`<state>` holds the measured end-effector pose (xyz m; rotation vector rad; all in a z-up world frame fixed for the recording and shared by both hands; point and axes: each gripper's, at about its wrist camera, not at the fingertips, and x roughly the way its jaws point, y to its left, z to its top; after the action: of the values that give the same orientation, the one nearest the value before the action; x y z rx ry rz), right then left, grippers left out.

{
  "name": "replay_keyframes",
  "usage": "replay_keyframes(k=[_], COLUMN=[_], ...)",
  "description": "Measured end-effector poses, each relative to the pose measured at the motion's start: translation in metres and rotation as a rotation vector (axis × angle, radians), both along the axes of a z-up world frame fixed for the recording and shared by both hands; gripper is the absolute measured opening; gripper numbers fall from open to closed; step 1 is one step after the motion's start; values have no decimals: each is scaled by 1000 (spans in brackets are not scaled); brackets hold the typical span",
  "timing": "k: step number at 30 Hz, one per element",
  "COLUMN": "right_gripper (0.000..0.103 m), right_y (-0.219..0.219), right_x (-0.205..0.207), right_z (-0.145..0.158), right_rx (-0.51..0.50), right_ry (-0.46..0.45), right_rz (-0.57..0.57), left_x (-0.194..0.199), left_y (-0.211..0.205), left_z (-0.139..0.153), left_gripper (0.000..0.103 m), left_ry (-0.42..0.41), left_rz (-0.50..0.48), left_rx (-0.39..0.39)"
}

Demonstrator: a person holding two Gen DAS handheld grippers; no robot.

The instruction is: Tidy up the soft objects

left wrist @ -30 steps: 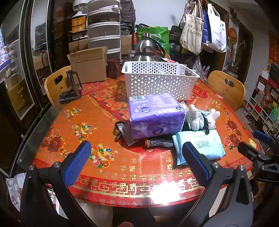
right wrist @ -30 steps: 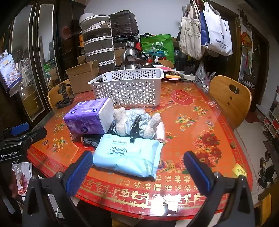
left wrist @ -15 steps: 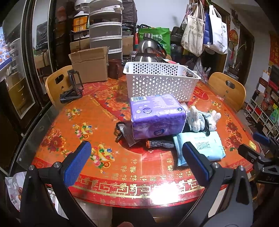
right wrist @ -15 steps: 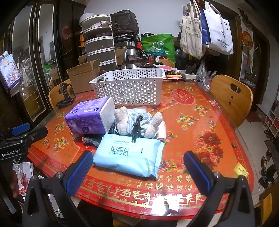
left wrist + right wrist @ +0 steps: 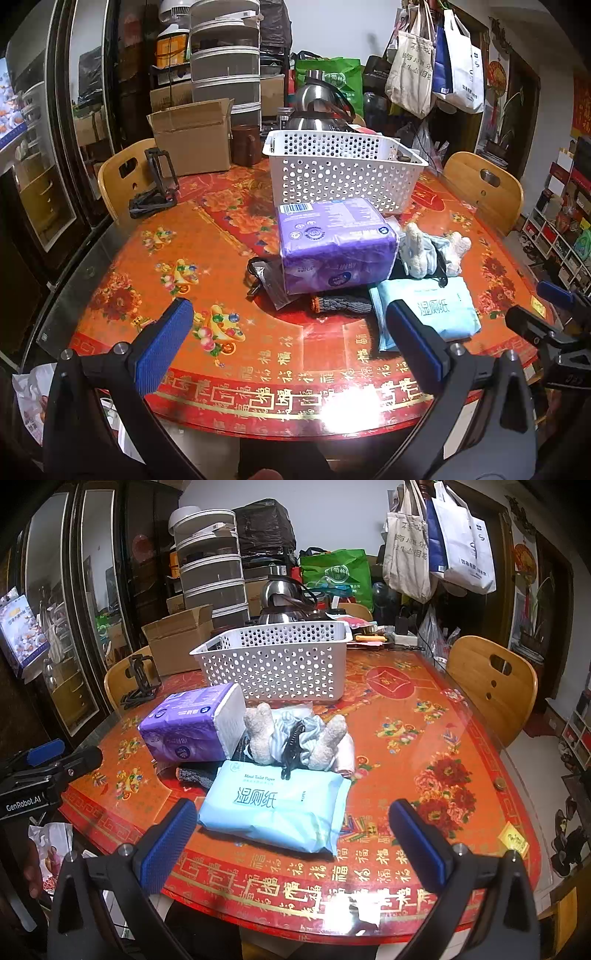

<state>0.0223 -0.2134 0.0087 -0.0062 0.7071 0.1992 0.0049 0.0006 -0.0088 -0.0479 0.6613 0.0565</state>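
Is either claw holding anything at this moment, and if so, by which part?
Nothing is held. The left claw and right claw are both open and empty, short of the wet wipes pack on the table.

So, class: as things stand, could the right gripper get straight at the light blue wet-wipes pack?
Probably yes. The right gripper is open, and the light blue wet-wipes pack lies nearest the table edge, directly ahead, with nothing between; only a black clip overlaps its far edge.

One white basket, one purple tissue pack, one blue wipes pack, two wooden chairs, one cardboard box
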Motion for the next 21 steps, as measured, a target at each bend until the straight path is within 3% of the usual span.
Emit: replay_keyframes(k=[21], right_gripper=[103], right_y=[-1], right_x=[1], right_z=[-3], right_rx=[-1], right_ry=[12], right_rz=[8], left_x=[2], left_y=[3], left_z=[-2], left_gripper=[103], left_ry=[9], left_rz=[8], left_rx=[-5])
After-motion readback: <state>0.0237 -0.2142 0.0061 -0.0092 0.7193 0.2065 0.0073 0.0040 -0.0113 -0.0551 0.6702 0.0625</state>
